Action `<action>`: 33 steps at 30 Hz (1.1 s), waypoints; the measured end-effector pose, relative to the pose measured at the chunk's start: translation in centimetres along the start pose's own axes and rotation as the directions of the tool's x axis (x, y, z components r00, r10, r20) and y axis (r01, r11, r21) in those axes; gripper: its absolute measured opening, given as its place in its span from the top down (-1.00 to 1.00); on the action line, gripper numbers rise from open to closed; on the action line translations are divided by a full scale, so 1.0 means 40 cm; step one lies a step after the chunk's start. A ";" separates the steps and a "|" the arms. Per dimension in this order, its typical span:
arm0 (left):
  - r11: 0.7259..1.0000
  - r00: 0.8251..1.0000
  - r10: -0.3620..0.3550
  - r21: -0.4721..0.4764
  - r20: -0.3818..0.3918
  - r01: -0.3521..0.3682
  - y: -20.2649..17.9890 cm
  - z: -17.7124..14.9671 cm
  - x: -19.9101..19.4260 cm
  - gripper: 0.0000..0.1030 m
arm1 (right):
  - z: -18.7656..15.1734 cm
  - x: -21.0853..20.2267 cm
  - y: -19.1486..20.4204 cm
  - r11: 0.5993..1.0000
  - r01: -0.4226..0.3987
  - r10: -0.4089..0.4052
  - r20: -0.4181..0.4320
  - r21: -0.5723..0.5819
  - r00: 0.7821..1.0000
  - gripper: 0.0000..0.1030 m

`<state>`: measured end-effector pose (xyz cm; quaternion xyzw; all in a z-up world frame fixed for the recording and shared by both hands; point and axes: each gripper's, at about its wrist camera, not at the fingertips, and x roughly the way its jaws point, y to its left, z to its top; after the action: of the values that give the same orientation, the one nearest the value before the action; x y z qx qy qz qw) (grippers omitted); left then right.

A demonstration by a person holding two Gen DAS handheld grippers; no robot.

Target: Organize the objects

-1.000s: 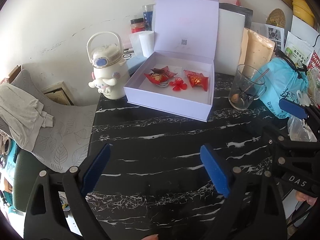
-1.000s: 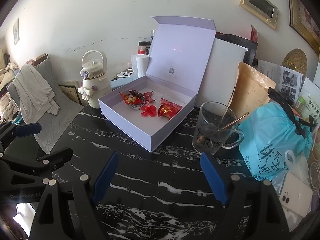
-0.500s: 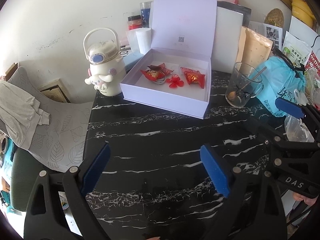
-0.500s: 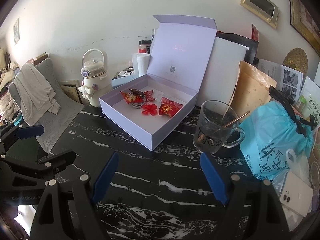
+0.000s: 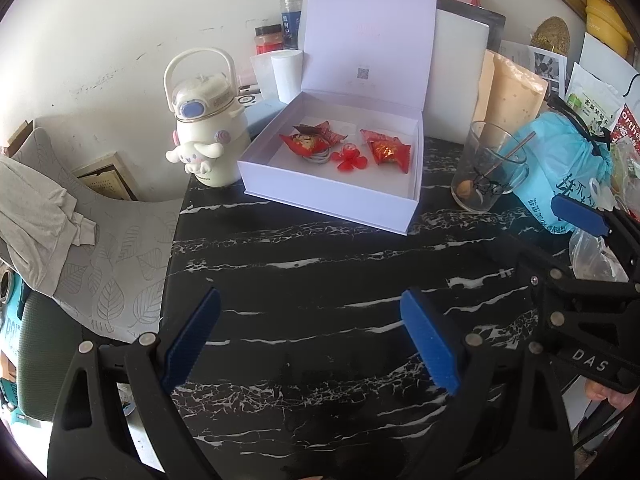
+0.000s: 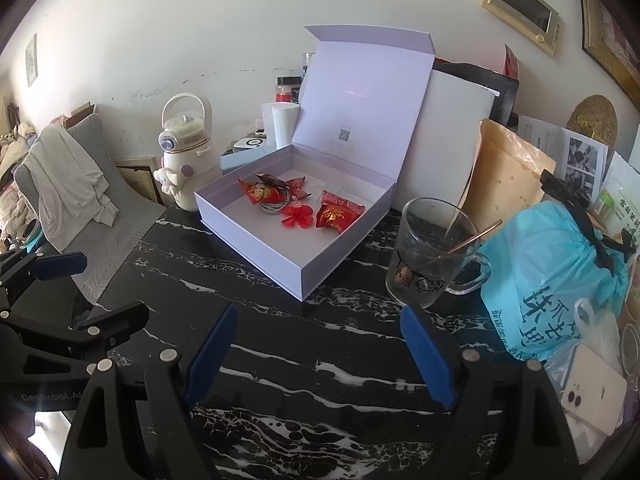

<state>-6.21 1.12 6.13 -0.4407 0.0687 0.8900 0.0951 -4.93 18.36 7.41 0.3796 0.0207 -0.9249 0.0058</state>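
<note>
We held our left gripper (image 5: 310,336) and right gripper (image 6: 320,352) low over the black marbled table (image 5: 320,280), both with jaws spread wide and nothing between the blue pads. The words "DAS" on one black gripper frame and "GenRobot.AI" on the other were legible. Toward the back of the table sat the lavender box (image 5: 332,196), its hinged lid (image 5: 368,36) standing upright against the clutter behind, a small QR code printed inside the lid. In the left wrist view the long front wall of the box ran from upper left to lower right; in the right wrist view one corner pointed toward us. Inside lay two red candy wrappers (image 6: 338,216) with gold printing, a red flower-shaped piece (image 6: 298,216) between them, and a coiled grey cable (image 6: 274,206) partly under the left wrapper. Left of the box, just beside it, stood a cream cartoon-dog bottle (image 5: 204,132) with a loop handle. To the right, a glass mug (image 6: 432,256) with a printed cartoon figure held a metal straw or spoon, next to a blue plastic bag (image 6: 552,264) bearing Chinese characters. A white phone (image 6: 592,396) lay at the right edge.
</note>
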 end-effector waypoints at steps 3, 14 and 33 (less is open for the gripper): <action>1.000 1.000 -0.002 -0.006 -0.002 0.001 0.004 0.000 0.002 -0.77 | 0.000 0.005 0.000 1.000 -0.002 0.002 -0.005 -0.001 1.000 -0.64; 1.000 1.000 0.005 -0.018 -0.015 -0.006 0.017 -0.001 0.014 -0.77 | -0.002 0.004 -0.006 1.000 0.003 -0.003 -0.007 -0.003 1.000 -0.64; 1.000 1.000 0.015 -0.025 0.000 -0.015 0.015 0.007 0.018 -0.77 | -0.002 0.006 -0.013 1.000 0.013 -0.013 -0.021 -0.006 1.000 -0.64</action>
<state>-6.98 0.66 5.75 -0.4413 0.0609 0.8914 0.0827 -5.05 18.90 7.18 0.3890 0.0261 -0.9209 0.0007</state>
